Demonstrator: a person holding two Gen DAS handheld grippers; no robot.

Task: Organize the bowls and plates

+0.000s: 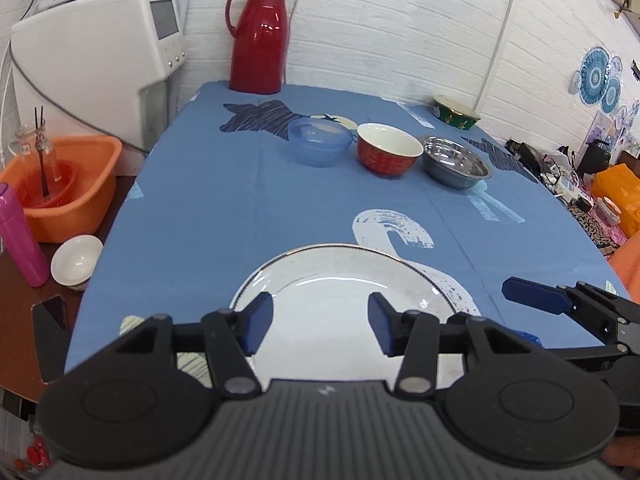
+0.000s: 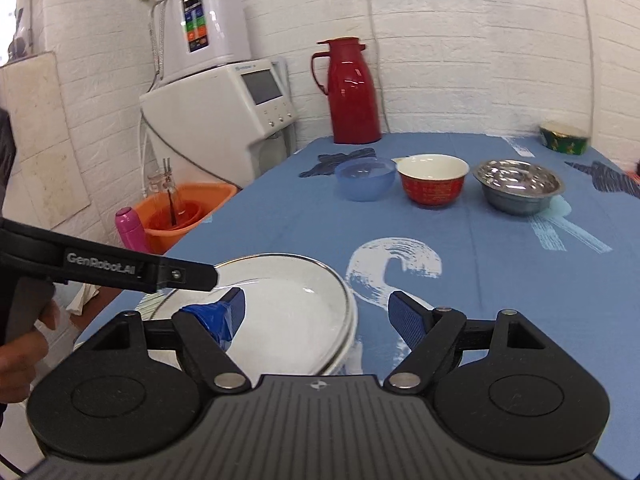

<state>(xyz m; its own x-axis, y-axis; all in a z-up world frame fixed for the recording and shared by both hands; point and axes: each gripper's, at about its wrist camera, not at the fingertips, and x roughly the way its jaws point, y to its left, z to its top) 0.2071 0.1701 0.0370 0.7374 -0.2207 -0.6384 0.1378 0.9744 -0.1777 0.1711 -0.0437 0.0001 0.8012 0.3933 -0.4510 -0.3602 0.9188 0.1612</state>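
A white plate [image 1: 344,276] with a thin dark rim lies on the blue tablecloth [image 1: 224,208] at the near edge. My left gripper [image 1: 320,312] is open just over the plate's near half, holding nothing. My right gripper [image 2: 318,302] is open too. Its left pad is over the plate [image 2: 288,304] and its right pad is past the plate's right rim. Farther back stand a blue plastic bowl [image 1: 318,142], a red bowl [image 1: 388,154] and a steel bowl [image 1: 456,164] in a row. From the right wrist they appear as blue bowl [image 2: 364,178], red bowl [image 2: 432,182] and steel bowl [image 2: 518,186].
A red thermos [image 1: 258,36] and a green tin [image 1: 456,114] stand at the table's back. Left of the table are an orange basin [image 1: 68,188], a pink bottle [image 1: 20,236], a small white bowl [image 1: 76,260] and a white appliance [image 1: 100,60]. A hand [image 2: 24,344] holds the left gripper.
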